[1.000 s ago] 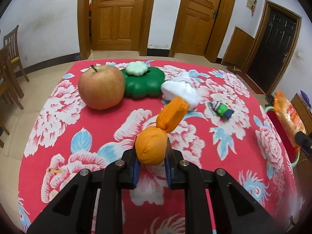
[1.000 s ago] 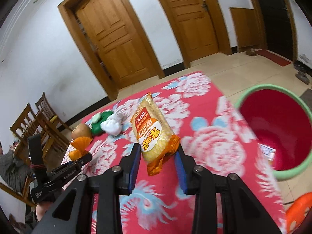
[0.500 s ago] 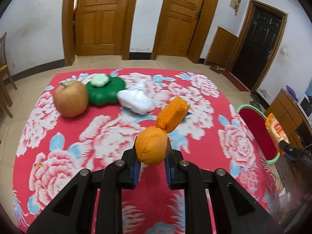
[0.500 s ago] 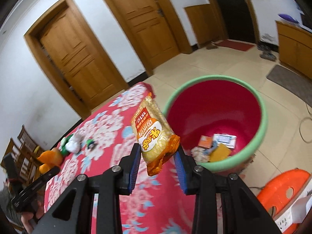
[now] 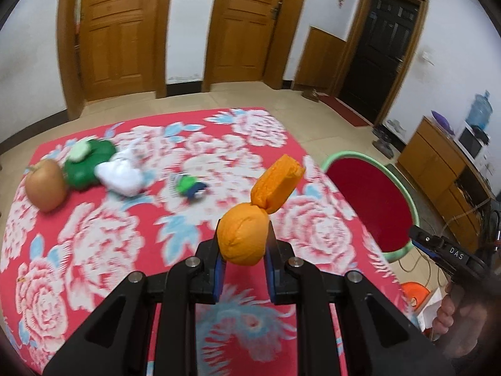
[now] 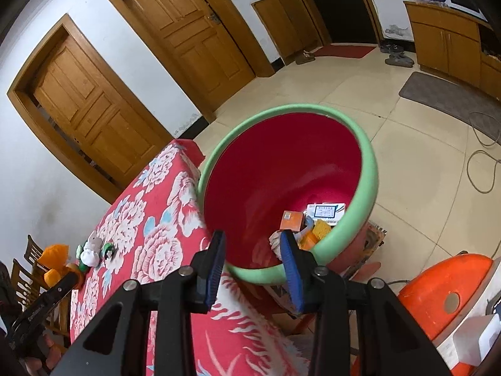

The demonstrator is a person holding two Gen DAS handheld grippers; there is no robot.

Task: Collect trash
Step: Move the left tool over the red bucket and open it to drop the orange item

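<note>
Disposal is in hand: the right gripper (image 6: 253, 258), jaws just opened and empty, is held over the bin (image 6: 369, 169), where the orange wrapper (image 5: 242, 239), clamped in the left gripper (image 5: 242, 266) above the table (image 5: 94, 250), is judged due next.

red floral table (image 5: 103, 244) (blurred) bears apple (image 5: 45, 185), green toy (image 5: 89, 166), white wad (image 5: 120, 174).

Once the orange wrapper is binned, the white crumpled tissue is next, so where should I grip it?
Grip the white crumpled tissue across its puffy middle, coming from above: it lies low and soft, with the green toy close on one side.
</note>
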